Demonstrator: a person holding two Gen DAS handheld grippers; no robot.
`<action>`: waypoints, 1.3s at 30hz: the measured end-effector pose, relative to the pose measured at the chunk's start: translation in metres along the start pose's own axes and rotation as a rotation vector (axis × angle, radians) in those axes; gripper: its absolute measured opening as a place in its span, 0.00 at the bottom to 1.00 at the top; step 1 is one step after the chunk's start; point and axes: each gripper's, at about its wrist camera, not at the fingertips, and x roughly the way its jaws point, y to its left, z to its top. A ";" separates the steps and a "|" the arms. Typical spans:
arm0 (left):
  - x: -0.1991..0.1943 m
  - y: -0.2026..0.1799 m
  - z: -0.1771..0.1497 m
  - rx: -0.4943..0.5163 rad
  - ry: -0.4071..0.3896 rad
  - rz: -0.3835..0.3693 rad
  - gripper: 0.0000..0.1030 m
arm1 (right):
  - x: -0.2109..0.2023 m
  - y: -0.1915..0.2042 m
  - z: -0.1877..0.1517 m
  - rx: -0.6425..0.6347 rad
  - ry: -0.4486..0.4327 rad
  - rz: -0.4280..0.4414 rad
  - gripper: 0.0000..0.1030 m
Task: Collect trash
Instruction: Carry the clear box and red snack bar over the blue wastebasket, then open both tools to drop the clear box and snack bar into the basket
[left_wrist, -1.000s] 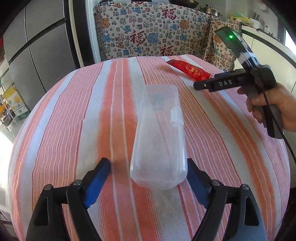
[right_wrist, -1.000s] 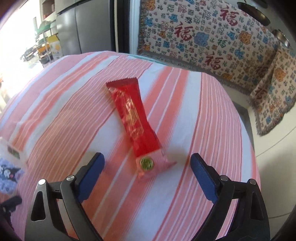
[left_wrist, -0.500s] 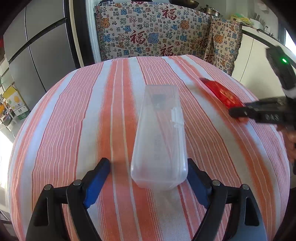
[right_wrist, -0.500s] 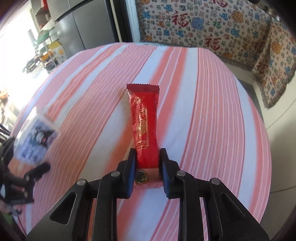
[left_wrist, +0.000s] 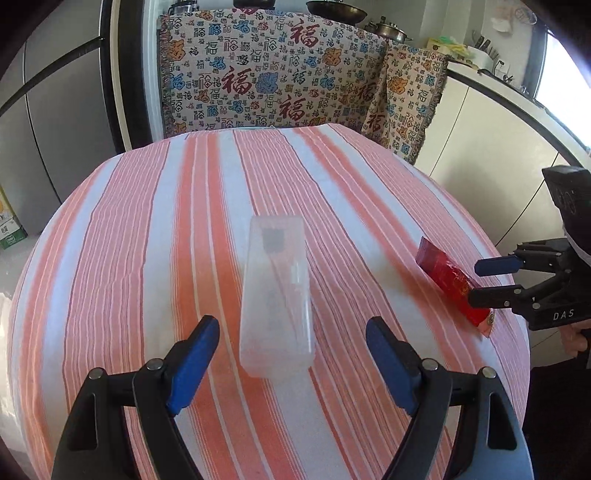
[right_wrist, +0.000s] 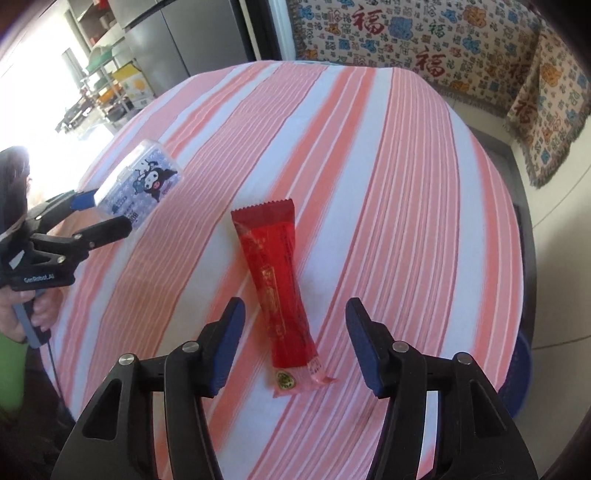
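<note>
A clear plastic box (left_wrist: 277, 295) lies on the striped tablecloth (left_wrist: 147, 240). My left gripper (left_wrist: 291, 354) is open, its fingers either side of the box's near end. In the right wrist view the box (right_wrist: 142, 184) shows a cartoon print. A red snack wrapper (right_wrist: 279, 280) lies flat near the table's right edge. My right gripper (right_wrist: 295, 332) is open, its fingers either side of the wrapper's near end. The wrapper (left_wrist: 450, 280) and right gripper (left_wrist: 484, 280) also show in the left wrist view.
The round table's edge (right_wrist: 517, 258) is close to the wrapper on the right. A patterned blanket (left_wrist: 280, 81) hangs behind the table. A grey fridge (left_wrist: 55, 110) stands at the back left.
The right gripper shut on the wrapper, dragged it toward the table's near right edge, then opened. The wrapper now lies flat between its fingers. The left gripper stayed open at the box.
</note>
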 end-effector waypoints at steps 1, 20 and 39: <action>0.004 -0.003 0.004 0.018 0.020 0.019 0.80 | 0.004 0.006 0.002 -0.013 0.010 -0.001 0.57; -0.011 -0.135 0.039 0.111 -0.030 -0.190 0.31 | -0.092 -0.084 -0.052 0.196 -0.222 -0.007 0.09; 0.148 -0.424 0.059 0.294 0.176 -0.457 0.31 | -0.074 -0.345 -0.225 0.743 -0.183 -0.172 0.09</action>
